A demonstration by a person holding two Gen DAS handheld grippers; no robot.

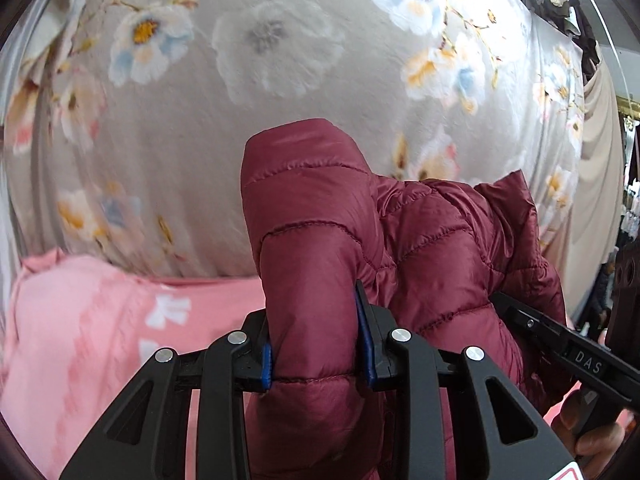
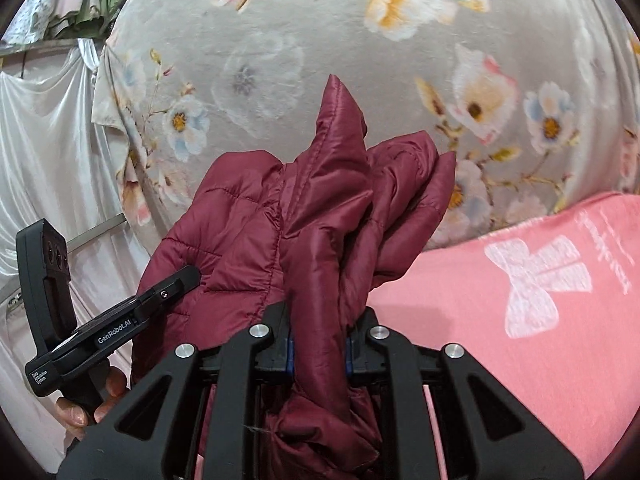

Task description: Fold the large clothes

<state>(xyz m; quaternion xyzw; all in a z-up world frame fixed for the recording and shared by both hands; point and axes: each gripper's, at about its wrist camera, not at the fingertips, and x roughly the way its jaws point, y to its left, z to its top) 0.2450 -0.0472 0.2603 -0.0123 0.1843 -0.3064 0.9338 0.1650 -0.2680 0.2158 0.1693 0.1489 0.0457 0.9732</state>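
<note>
A maroon quilted puffer jacket [image 1: 420,240] is held up between both grippers, above the bed. My left gripper [image 1: 318,344] is shut on a thick padded fold of the jacket, blue pads pressing each side. My right gripper [image 2: 319,350] is shut on a bunched, smoother part of the same jacket [image 2: 320,208], which sticks up in a point. The right gripper [image 1: 576,356] shows at the right edge of the left wrist view, and the left gripper [image 2: 120,320] shows at the left of the right wrist view, both close against the jacket.
A grey floral blanket [image 1: 280,100] fills the background in both views. A pink cloth with white bow prints [image 2: 540,280] lies below and beside the jacket. White satin fabric [image 2: 44,140] hangs at the far left of the right wrist view.
</note>
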